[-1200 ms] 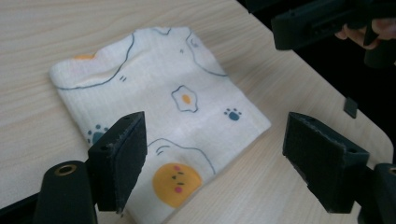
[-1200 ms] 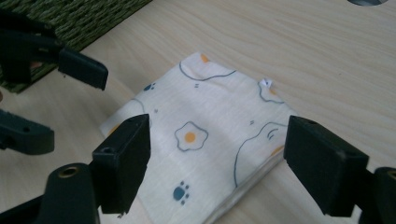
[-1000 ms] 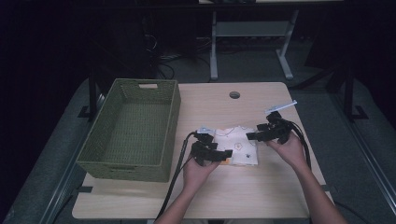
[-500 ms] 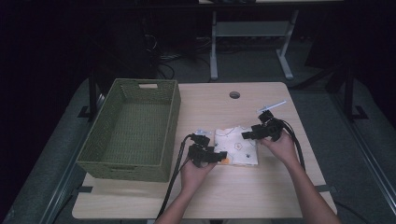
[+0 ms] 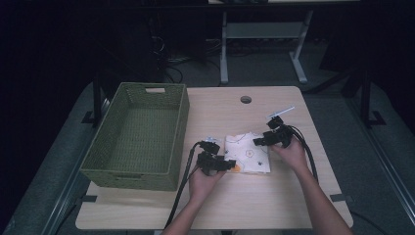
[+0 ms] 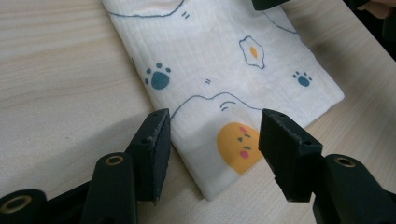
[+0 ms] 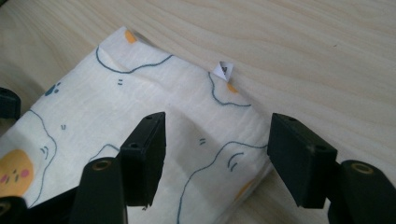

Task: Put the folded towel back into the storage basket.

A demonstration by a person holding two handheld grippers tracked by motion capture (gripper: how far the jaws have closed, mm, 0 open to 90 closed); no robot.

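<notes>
Where cloth [image 5: 247, 153] lies, parted claws

One tabletop [image 5: 230, 205], light wood, with one round hole [image 5: 245, 99] near the far edge. One green woven basket [image 5: 128, 175] along the left edge. One folded cloth [image 5: 248, 155] toward the near right, white with cartoon prints; one small white tag [image 7: 223, 70] sticking out of its edge. Two tongs: left tongs [image 5: 226, 165] at the cloth's near left corner, right tongs [image 5: 258, 142] at its far right corner. Two hands, one per tongs.
</notes>
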